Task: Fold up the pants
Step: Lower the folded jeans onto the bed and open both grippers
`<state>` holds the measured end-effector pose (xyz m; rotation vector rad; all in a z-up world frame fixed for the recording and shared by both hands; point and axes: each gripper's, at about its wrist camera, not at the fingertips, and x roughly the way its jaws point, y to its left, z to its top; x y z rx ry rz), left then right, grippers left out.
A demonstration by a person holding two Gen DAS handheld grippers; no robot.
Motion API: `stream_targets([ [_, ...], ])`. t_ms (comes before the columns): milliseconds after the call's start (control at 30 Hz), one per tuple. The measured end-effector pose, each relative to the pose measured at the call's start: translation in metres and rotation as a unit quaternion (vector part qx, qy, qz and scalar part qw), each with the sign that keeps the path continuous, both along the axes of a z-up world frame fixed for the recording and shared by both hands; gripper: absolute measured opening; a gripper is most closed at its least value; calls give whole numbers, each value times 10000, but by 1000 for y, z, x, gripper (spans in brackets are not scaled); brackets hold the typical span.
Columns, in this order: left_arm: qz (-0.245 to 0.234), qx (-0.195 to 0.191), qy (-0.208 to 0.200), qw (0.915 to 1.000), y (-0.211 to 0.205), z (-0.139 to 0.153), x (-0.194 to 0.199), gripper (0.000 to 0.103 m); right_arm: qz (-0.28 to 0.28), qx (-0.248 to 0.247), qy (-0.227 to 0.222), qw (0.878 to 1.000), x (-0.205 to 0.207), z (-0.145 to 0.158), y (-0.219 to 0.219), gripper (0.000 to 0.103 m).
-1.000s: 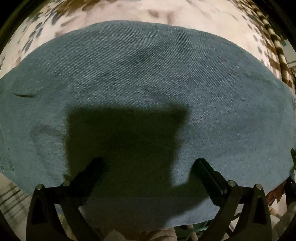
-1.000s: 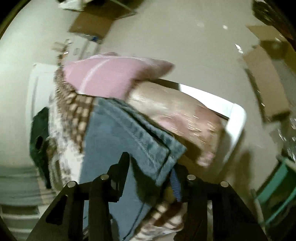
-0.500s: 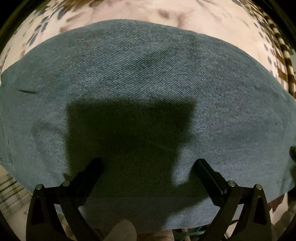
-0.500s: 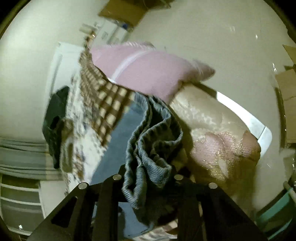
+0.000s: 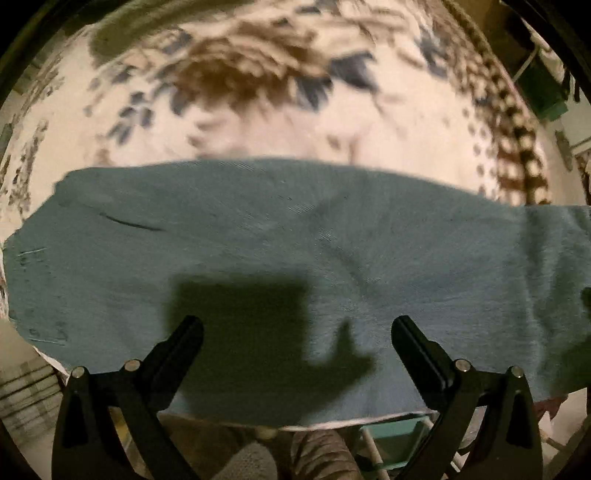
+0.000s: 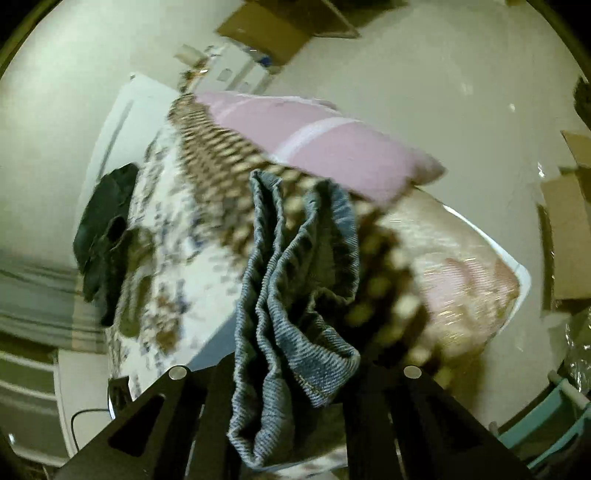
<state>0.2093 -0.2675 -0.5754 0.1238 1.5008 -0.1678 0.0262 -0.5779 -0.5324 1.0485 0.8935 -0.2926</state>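
Note:
Blue denim pants (image 5: 295,229) lie flat across a floral bedspread (image 5: 258,110) in the left wrist view. My left gripper (image 5: 297,325) hangs above them, pointing down, open and holding nothing; its shadow falls on the cloth. In the right wrist view one end of the pants (image 6: 295,295) is bunched into folds and lifted off the bed. My right gripper (image 6: 291,369) has its jaws closing on that bunch, and the fabric hides the fingertips.
A pink pillow (image 6: 332,140) and a brown checkered blanket (image 6: 221,147) lie at the bed's far end. A dark garment (image 6: 107,221) sits at the bed's left side. Cardboard boxes (image 6: 266,26) stand on the floor. A teal frame (image 5: 399,439) and a person's leg (image 5: 321,454) are below.
The left gripper has risen, so the pants look smaller and more bedspread shows. The right gripper closed on the pants' end, bunched it and lifted it.

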Motion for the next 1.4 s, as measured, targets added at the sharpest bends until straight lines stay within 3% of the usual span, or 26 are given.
stream_targets([
  [167, 616, -454, 35, 9971, 68, 32, 8, 103, 641, -85, -233, 9976, 38, 42, 69, 10],
  [333, 1259, -448, -60, 9910, 172, 46, 7, 103, 1452, -104, -151, 9892, 82, 49, 170, 10],
  [500, 1828, -336, -217, 9823, 265, 43, -8, 103, 2278, -67, 82, 9736, 114, 22, 286, 10],
  [667, 2172, -280, -298, 9753, 328, 40, -10, 103, 3163, -220, 416, 9475, 128, -19, 401, 11],
  [700, 2221, -318, -307, 9740, 338, 39, -10, 103, 3358, -277, 523, 9401, 132, -26, 416, 13],
  [733, 2293, -379, -301, 9722, 345, 36, -9, 103, 3542, -372, 707, 9317, 137, -37, 433, 22],
  [767, 2329, -434, -296, 9711, 348, 37, -9, 103, 3649, -368, 853, 9264, 139, -45, 445, 45],
  [833, 2433, -664, -286, 9673, 353, 36, -8, 103, 3842, 35, 973, 9181, 142, -58, 452, 77],
  [933, 2436, -1017, -245, 9642, 346, 34, -5, 103, 3844, 362, 717, 9197, 136, -41, 439, 79],
  [1033, 2275, -1265, -159, 9654, 324, 19, 2, 103, 3698, -46, 682, 9266, 126, -15, 406, 80],
  [1167, 1926, -1151, 70, 9745, 283, -17, 15, 102, 3389, -553, 1069, 9331, 114, -9, 354, 80],
  [1200, 1796, -1107, 127, 9774, 273, -28, 18, 99, 3347, -592, 1168, 9332, 113, -11, 345, 80],
  [1267, 1547, -923, 242, 9833, 259, -44, 21, 68, 3173, -650, 1424, 9353, 107, -24, 322, 80],
  [1300, 1403, -939, 297, 9852, 253, -52, 22, 30, 3096, -616, 1503, 9369, 104, -30, 312, 80],
  [1400, 1342, -865, 82, 9871, 254, -50, 19, 10, 2972, -671, 1664, 9378, 105, -43, 298, 80],
])
